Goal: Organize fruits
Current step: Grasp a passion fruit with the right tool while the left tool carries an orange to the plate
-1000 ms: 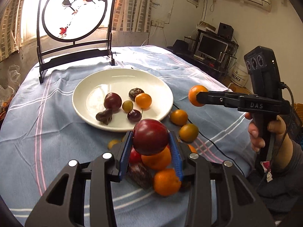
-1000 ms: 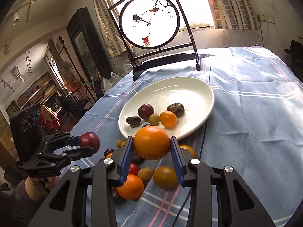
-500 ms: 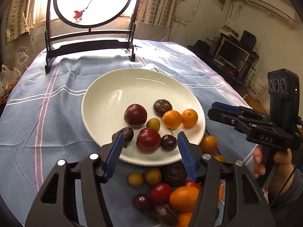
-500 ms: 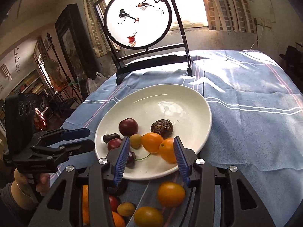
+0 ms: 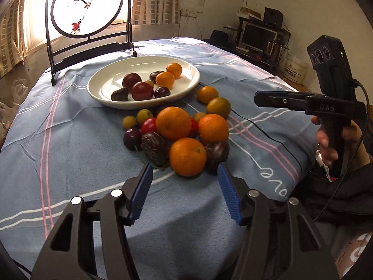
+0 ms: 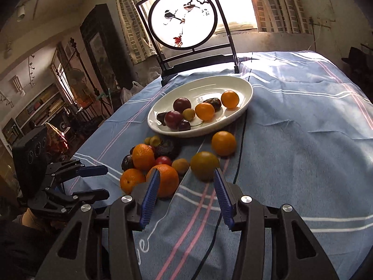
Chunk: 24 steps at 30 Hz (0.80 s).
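A white plate (image 5: 186, 86) (image 6: 247, 98) on the blue cloth holds several fruits: dark red plums (image 5: 142, 90), small oranges (image 5: 164, 79) and dark fruits. A loose pile of oranges (image 5: 187, 156), a tomato (image 5: 149, 124) and dark fruits lies in front of the plate. My left gripper (image 5: 185, 175) is open and empty, just short of the nearest orange. My right gripper (image 6: 186, 180) is open and empty, just short of a greenish-orange fruit (image 6: 204, 165). It also shows at the right of the left wrist view (image 5: 258, 98).
A black stand with a round painted screen (image 5: 86, 7) stands behind the plate. A thin black cable (image 5: 254, 128) runs across the cloth right of the pile. The cloth's near edge drops off toward the person's lap at right.
Both grippers released their fruits onto the plate, a dark red plum from the left and an orange from the right, then pulled back open to the near side of the pile.
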Available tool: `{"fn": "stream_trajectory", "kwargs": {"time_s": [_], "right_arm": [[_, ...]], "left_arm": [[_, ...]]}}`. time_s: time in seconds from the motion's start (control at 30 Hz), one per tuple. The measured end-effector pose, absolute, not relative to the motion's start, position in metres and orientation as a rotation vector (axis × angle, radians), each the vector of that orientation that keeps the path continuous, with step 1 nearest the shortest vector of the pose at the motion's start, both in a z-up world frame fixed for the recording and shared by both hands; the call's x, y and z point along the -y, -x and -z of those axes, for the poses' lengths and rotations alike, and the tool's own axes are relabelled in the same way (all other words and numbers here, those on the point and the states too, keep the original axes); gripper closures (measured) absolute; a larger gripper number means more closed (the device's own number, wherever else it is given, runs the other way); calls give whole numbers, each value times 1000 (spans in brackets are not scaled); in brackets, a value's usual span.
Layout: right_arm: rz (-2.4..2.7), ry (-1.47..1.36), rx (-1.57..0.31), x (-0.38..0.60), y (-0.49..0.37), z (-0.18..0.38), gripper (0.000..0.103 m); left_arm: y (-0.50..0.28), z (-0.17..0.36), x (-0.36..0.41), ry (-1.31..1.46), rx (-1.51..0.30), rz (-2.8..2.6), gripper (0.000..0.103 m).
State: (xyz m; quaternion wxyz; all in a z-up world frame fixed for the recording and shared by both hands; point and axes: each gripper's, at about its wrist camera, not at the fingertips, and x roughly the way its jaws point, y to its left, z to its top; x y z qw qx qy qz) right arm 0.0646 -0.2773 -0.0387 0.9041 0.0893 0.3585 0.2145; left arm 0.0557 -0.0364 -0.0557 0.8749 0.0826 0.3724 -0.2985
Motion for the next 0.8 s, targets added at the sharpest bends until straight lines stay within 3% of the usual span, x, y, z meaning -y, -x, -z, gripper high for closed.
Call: {"fn": "stream_trajectory", "kwargs": {"time_s": [0.13,0.27,0.33,0.4,0.5,0.57,0.8], "right_arm": [[-437,-196,-753,280,-58,43,55],[-441,-202,-755,282,-55,43,55],[-448,-208,-753,283,-53,44,55],[-454,-215,-751,283,-52,44,55],[-459,-222,-750,284,-52,45,55],[-462,-222,-751,286,-51,46,55],[-520,-159,-791,269,-48,53,55]], "left_arm": [[-56,71,59,-253,-782,591,63],[-65,74,69,-293,-761,546,63],[-73,76,71,-287,-777,547,53],[-79,80,77,-307,-784,526,51],[-84,81,83,-321,-795,519,51],[-88,80,82,-305,-796,508,60],[-69,66,59,-209,-776,532,61]]}}
